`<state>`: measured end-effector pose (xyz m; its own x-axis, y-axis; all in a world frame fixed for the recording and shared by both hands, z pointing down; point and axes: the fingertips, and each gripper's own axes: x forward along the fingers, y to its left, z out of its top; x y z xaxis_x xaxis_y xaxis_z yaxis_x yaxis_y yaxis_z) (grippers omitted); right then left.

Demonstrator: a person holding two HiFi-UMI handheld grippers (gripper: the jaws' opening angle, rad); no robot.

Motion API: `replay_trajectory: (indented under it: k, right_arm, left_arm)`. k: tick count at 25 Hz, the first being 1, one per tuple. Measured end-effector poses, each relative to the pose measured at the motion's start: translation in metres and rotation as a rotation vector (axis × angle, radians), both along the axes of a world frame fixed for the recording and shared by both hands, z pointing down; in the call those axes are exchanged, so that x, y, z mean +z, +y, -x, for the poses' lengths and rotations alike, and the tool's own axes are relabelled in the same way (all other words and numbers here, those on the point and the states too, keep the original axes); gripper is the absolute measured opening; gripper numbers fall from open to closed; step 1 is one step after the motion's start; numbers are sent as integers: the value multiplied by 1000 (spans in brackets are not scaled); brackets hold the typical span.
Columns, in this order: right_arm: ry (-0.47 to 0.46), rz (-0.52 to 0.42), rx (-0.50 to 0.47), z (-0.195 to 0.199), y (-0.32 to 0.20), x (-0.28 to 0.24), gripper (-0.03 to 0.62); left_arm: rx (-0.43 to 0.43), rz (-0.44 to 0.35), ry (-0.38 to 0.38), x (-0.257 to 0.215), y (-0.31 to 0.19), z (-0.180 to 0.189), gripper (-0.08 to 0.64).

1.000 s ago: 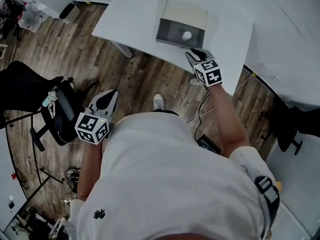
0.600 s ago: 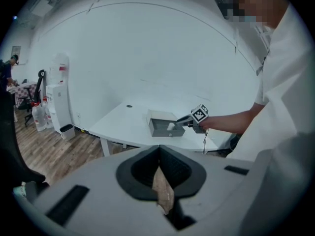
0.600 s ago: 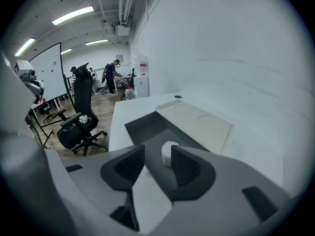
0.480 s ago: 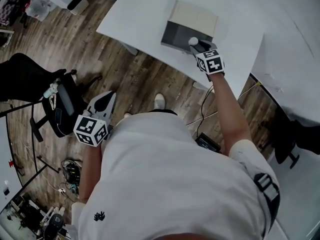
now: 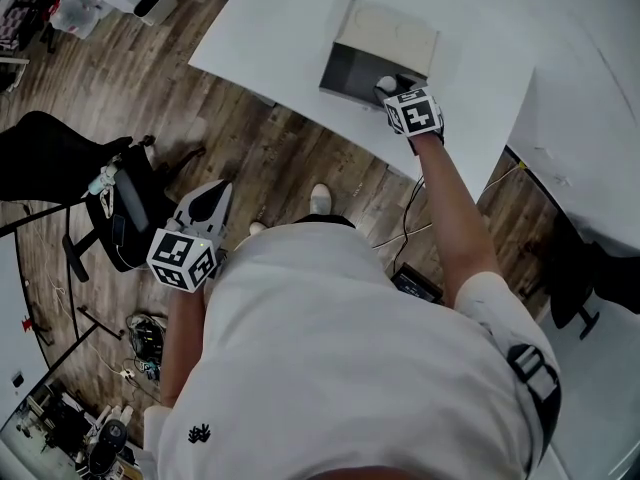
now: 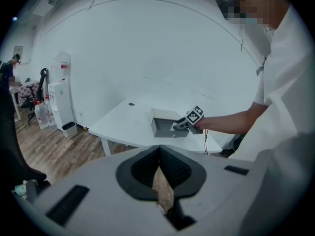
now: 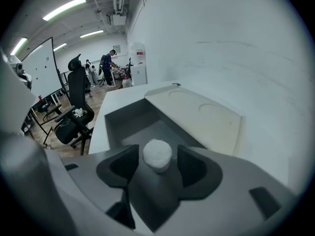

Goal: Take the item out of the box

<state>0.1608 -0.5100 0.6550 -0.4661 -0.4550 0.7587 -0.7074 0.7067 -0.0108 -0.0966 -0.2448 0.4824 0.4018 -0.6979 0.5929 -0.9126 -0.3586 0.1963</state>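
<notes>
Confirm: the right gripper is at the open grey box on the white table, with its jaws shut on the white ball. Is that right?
No. The right gripper is at the open grey box on the white table, but its jaws are not shut on the white ball: they have just been opening and stand apart, the ball between them untouched. The right gripper view shows it.

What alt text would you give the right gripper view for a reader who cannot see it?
The right gripper has just been opening its jaws, which stand apart either side of a small white round item, not touching it. The item sits in an open grey box with its cream lid folded back, on a white table.
</notes>
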Motion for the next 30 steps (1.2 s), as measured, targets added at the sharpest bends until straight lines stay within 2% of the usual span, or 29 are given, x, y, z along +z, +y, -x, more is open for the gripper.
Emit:
replay_trajectory:
  k: [5, 8, 11, 20, 30]
  right_arm:
    - [66, 16, -30, -1, 3, 5, 242]
    - [89, 1, -37, 1, 1, 9, 195]
    - [101, -1, -38, 1, 2, 8, 186]
    - [79, -29, -19, 0, 4, -4, 175]
    - [76, -95, 24, 0, 17, -42, 170]
  left_arm:
    - [-1, 7, -7, 0, -4, -3, 8]
    - [-4, 12, -5, 2, -6, -2, 8]
    - [-1, 13, -3, 2, -5, -2, 8]
    - [10, -8, -3, -3, 1, 5, 8]
    - [53, -52, 12, -12, 17, 18, 8]
